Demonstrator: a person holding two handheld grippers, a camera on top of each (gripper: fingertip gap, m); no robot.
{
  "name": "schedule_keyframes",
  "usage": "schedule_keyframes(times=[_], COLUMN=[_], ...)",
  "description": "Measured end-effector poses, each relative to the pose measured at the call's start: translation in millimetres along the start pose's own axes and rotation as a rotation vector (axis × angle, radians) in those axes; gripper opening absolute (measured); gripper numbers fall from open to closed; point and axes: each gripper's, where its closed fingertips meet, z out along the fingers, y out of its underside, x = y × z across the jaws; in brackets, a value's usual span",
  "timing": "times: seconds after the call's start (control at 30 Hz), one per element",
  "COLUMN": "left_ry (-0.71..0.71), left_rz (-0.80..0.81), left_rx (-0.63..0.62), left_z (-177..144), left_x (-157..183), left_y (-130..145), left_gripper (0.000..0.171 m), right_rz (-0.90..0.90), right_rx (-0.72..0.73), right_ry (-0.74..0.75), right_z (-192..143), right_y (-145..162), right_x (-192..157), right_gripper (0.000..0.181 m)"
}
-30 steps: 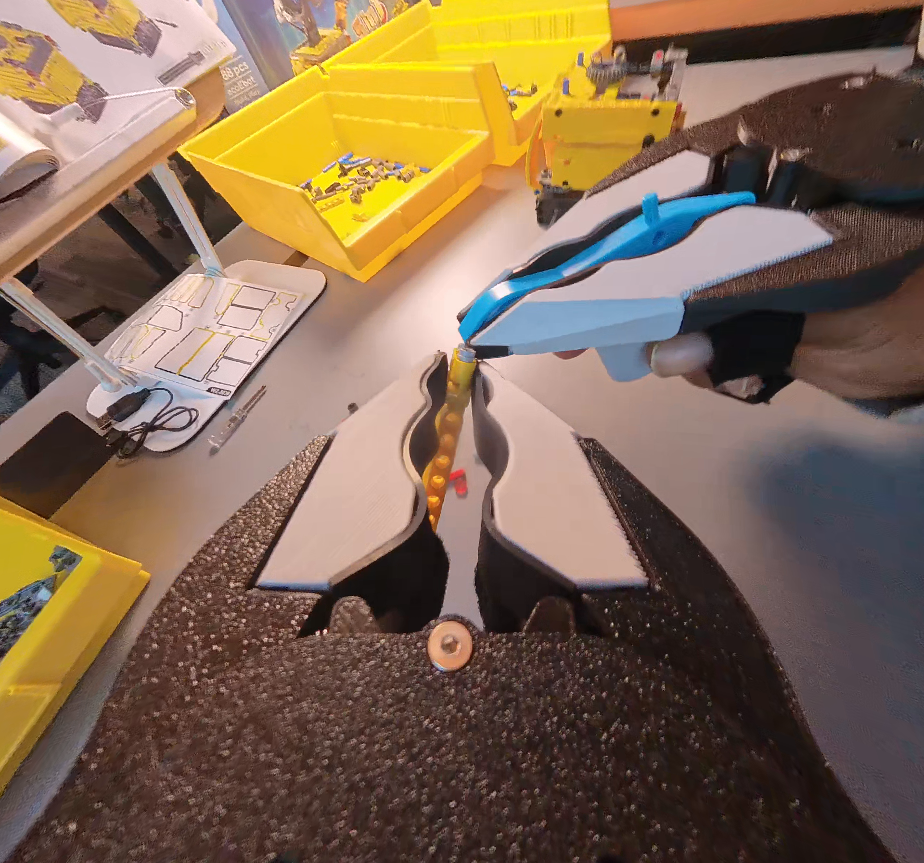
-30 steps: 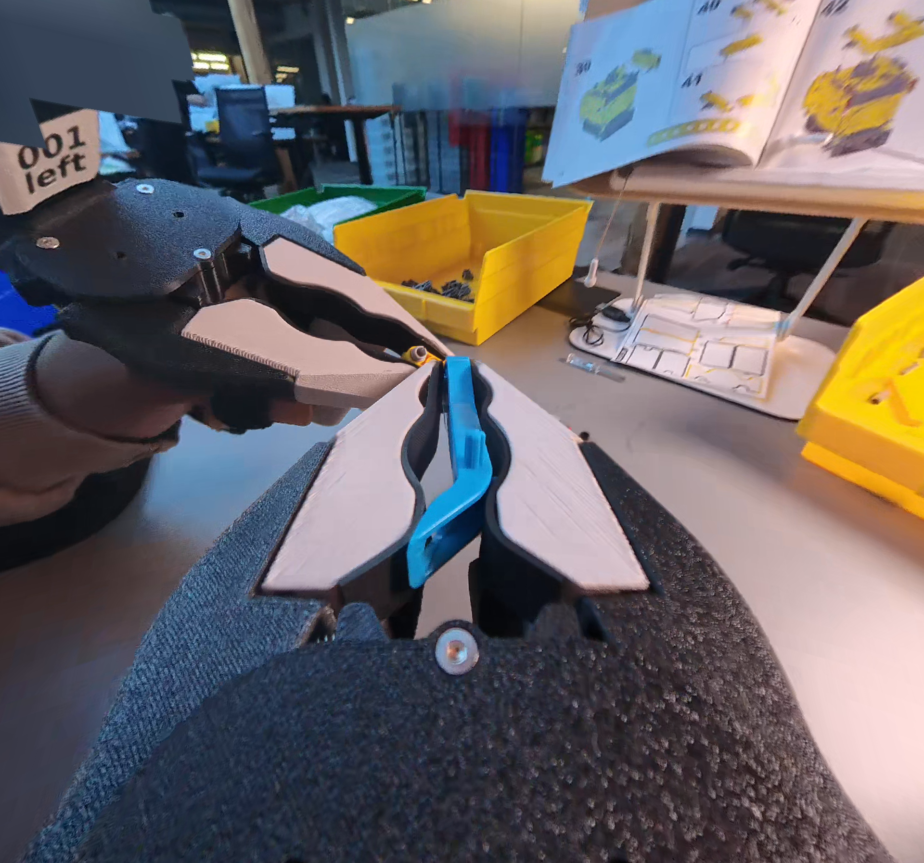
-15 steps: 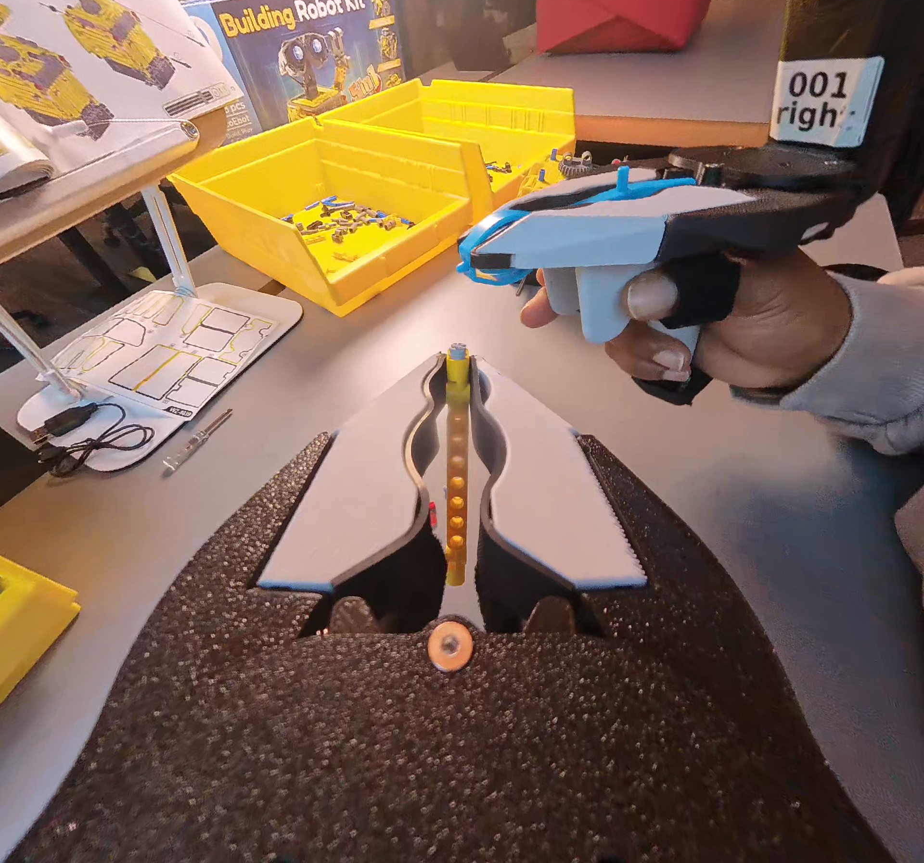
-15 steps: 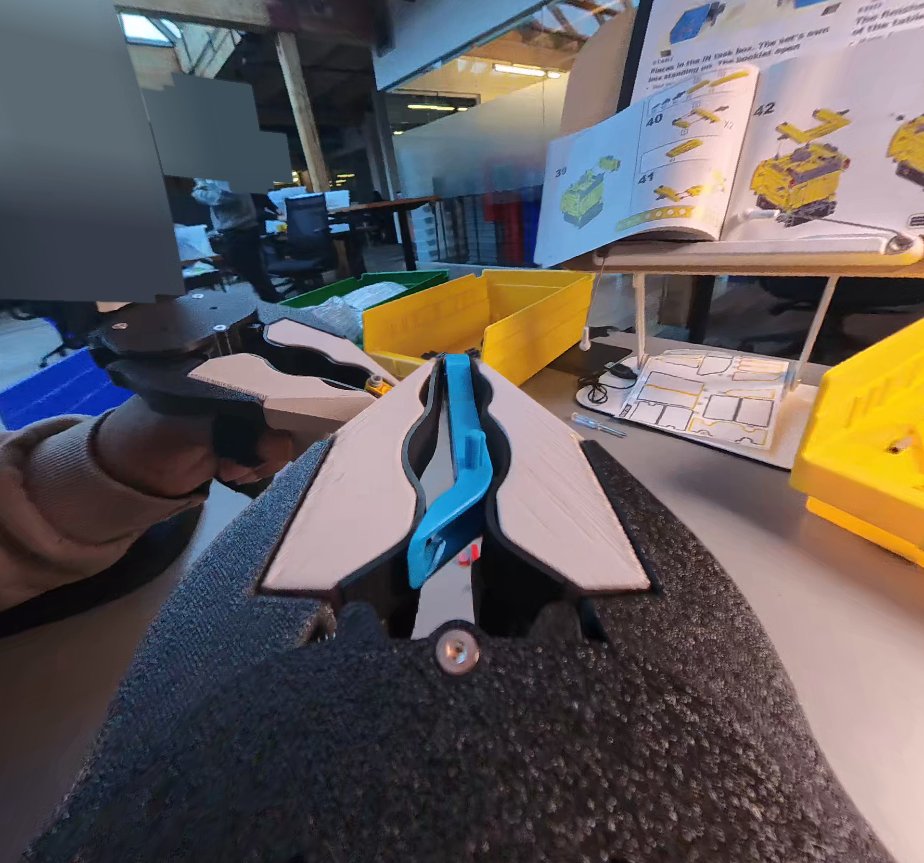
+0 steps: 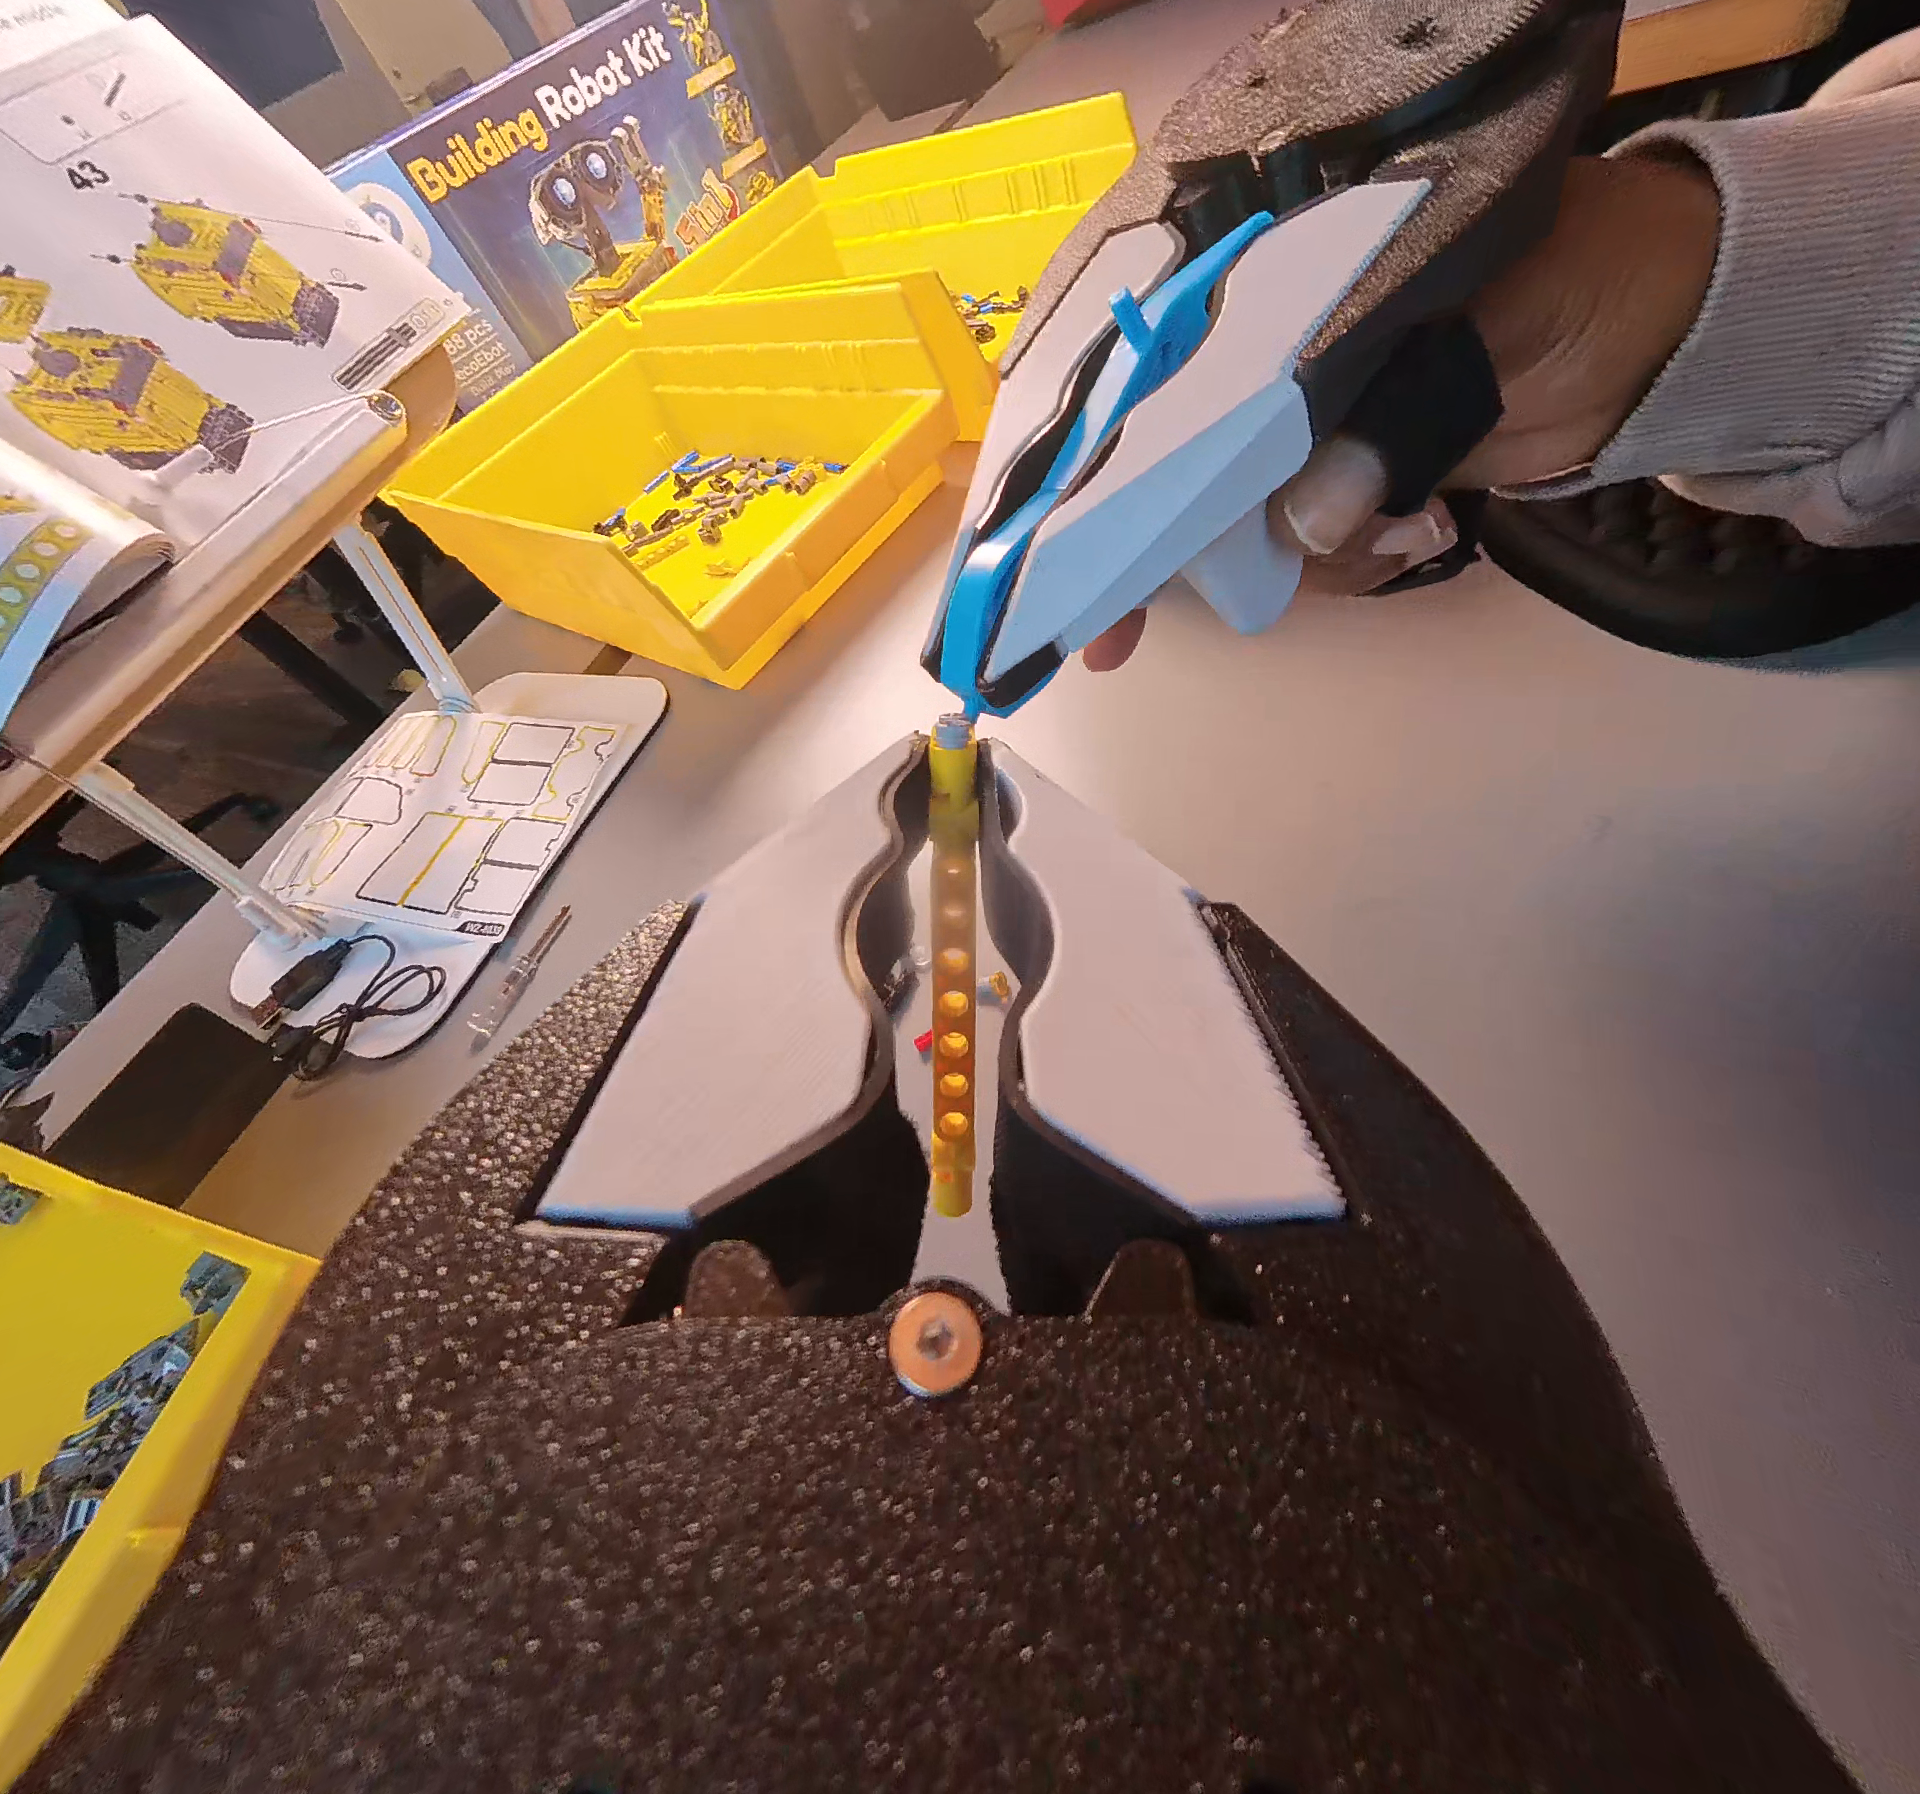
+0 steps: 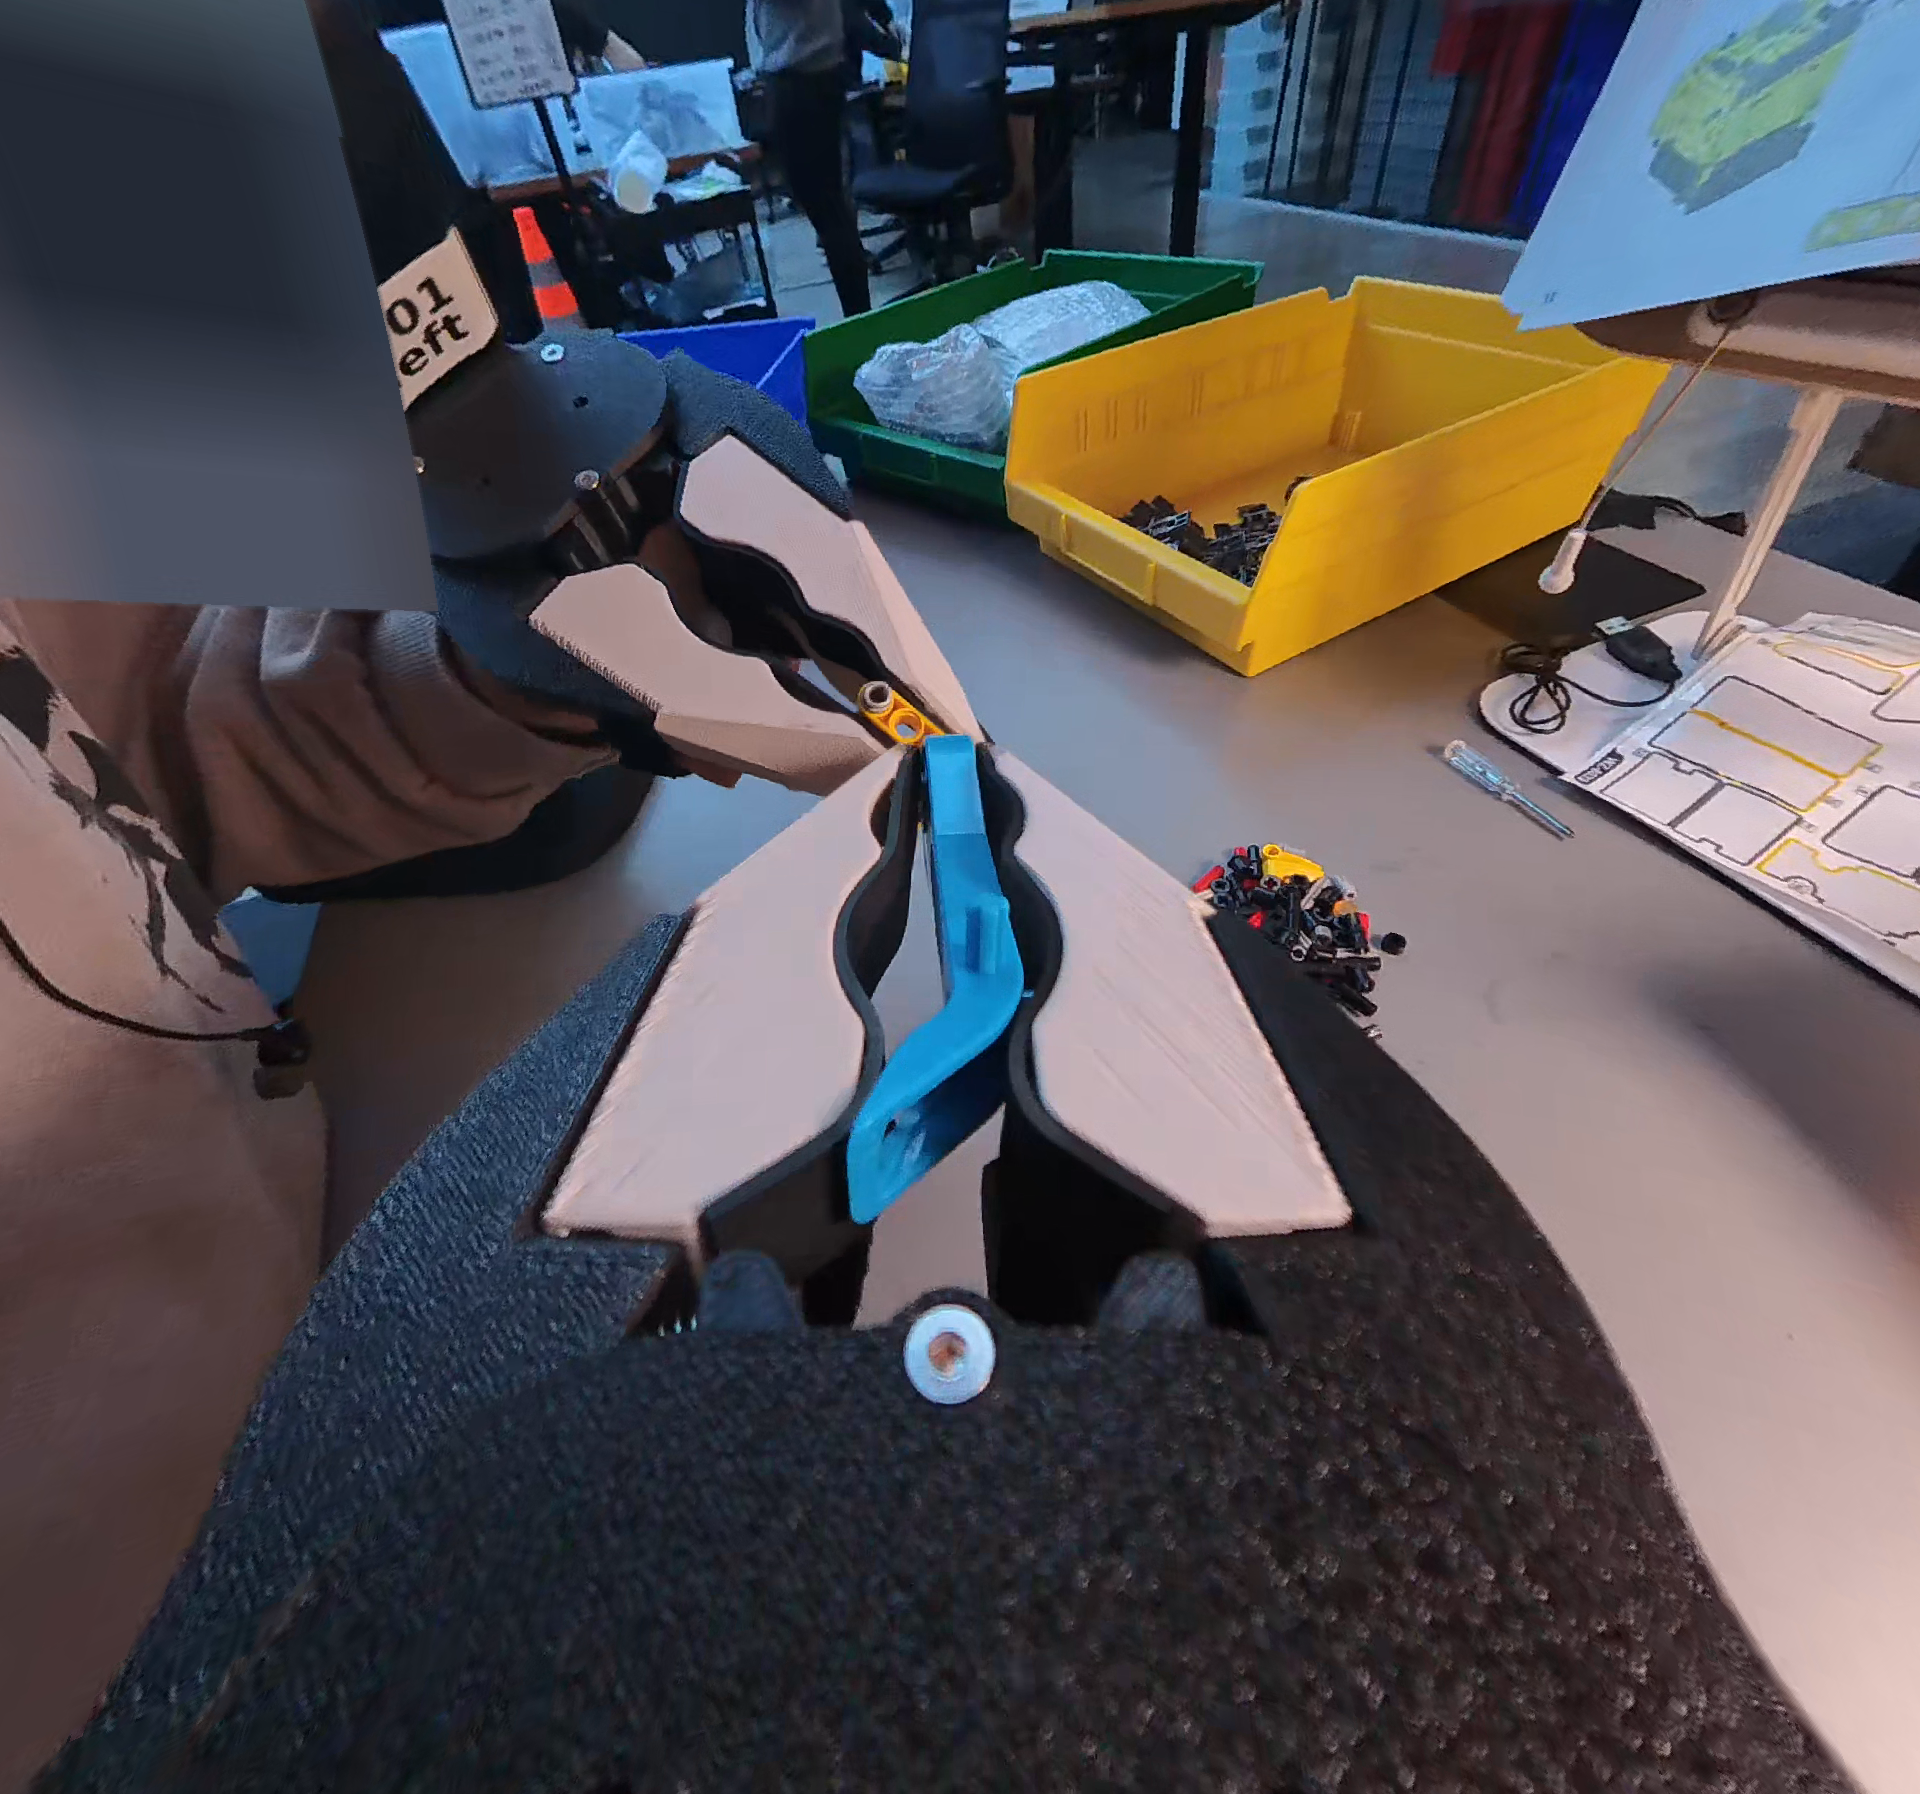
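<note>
Left gripper (image 5: 951,757) clamped on yellow beam (image 5: 953,975), right gripper (image 6: 940,757) clamped on blue tool (image 6: 951,965) (tip touching grey pin (image 5: 950,733)): best kept aligned, steady.

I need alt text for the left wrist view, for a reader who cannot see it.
The left gripper clamps a yellow holed beam, while the right gripper brings a blue tool to the beam's far tip. Behind stand yellow bins of small parts on a grey table.
</note>
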Motion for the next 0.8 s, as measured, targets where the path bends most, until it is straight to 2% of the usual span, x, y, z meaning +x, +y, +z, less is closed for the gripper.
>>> schedule_keyframes(times=[0.27,0.57,0.8], left_ry=[-0.001,0.016,0.115], left_rz=[0.014,0.043,0.097], left_rx=[-0.01,-0.022,-0.095], left_z=[-3,-3,-1], left_x=[-1,4,22], left_y=[1,1,19], left_gripper=[0.006,0.006,0.005], right_rz=[-0.013,-0.042,-0.118], right_rx=[-0.019,-0.082,-0.328], right_ry=[-0.053,-0.069,-0.141], right_z=[-3,3,6], right_y=[-11,-1,25], right_x=[-3,-6,-13], right_gripper=[0.01,0.01,0.008])
